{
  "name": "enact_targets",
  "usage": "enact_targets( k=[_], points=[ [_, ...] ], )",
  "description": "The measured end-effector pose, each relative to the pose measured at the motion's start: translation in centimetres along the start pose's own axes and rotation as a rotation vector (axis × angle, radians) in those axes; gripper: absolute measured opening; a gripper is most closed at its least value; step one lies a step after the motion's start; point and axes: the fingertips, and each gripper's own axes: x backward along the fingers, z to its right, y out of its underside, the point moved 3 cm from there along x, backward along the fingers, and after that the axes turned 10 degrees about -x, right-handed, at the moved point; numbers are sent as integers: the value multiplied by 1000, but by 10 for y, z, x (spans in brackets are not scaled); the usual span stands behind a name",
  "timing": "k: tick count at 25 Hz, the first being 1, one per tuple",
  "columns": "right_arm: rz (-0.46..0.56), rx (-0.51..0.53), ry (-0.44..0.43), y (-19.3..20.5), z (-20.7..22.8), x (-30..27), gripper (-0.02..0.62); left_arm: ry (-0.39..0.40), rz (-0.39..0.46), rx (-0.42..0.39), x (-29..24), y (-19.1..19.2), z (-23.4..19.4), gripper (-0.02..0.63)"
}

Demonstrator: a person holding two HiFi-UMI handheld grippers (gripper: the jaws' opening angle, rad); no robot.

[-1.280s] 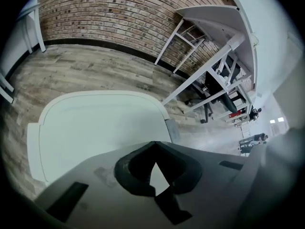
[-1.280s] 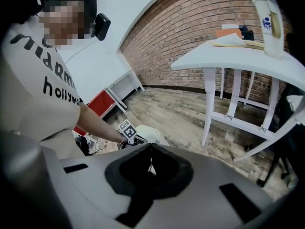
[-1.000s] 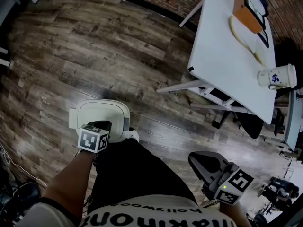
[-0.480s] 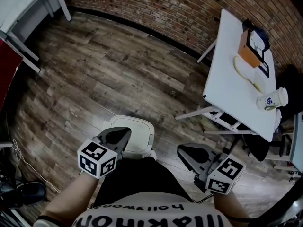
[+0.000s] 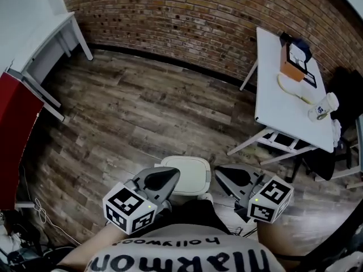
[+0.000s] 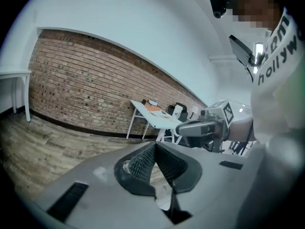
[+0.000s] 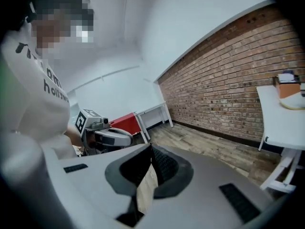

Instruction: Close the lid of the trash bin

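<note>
Tongs both pinched shut and empty, one on each side of the closed trash bin.

On my feed the left gripper (image 5: 176, 173) has its jaws meeting at the tips with nothing between them, and the right gripper (image 5: 220, 173) shows the same. The trash bin (image 5: 198, 190) stands on the wooden floor (image 5: 125, 118) at 6 o'clock in the head view, its white lid (image 5: 193, 171) flat down. The left gripper's tip overlaps the lid's 9 o'clock edge, the right gripper sits just off its 3 o'clock side, and the person's dark clothing (image 5: 193, 208) covers the near rim. At 2 o'clock a white table (image 5: 283, 118) carries an orange box (image 5: 289, 64) and a paper cup (image 5: 320, 109). A brick wall (image 5: 170, 16) runs across 12 o'clock, and a red panel (image 5: 17, 135) stands at 9 o'clock.
</note>
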Motion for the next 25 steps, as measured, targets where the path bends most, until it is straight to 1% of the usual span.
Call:
enact_targets(
  k=[4, 7, 9, 12, 16, 18, 22, 25],
  points=[
    [92, -33, 42, -5, -21, -11, 8, 15, 8, -64, 25, -10, -10, 6],
    [206, -105, 108, -17, -28, -14, 8, 41, 38, -61, 41, -17, -15, 6],
    [242, -103, 147, -25, -32, -15, 8, 44, 62, -48, 47, -22, -19, 6],
    [214, -53, 156, -27, -39, -18, 8, 21, 78, -51, 49, -25, -20, 6],
    [185, -98, 160, -20, -34, -12, 8, -26, 49, -73, 46, -24, -15, 6],
    [157, -113, 167, -15, -30, -8, 8, -42, 50, -65, 47, -26, -10, 6],
    [123, -105, 158, -14, -24, -2, 8, -71, 55, -56, 52, -28, -5, 6],
    [117, -77, 150, -17, -25, 1, 8, -97, 66, -12, 56, -25, -6, 6]
  ],
)
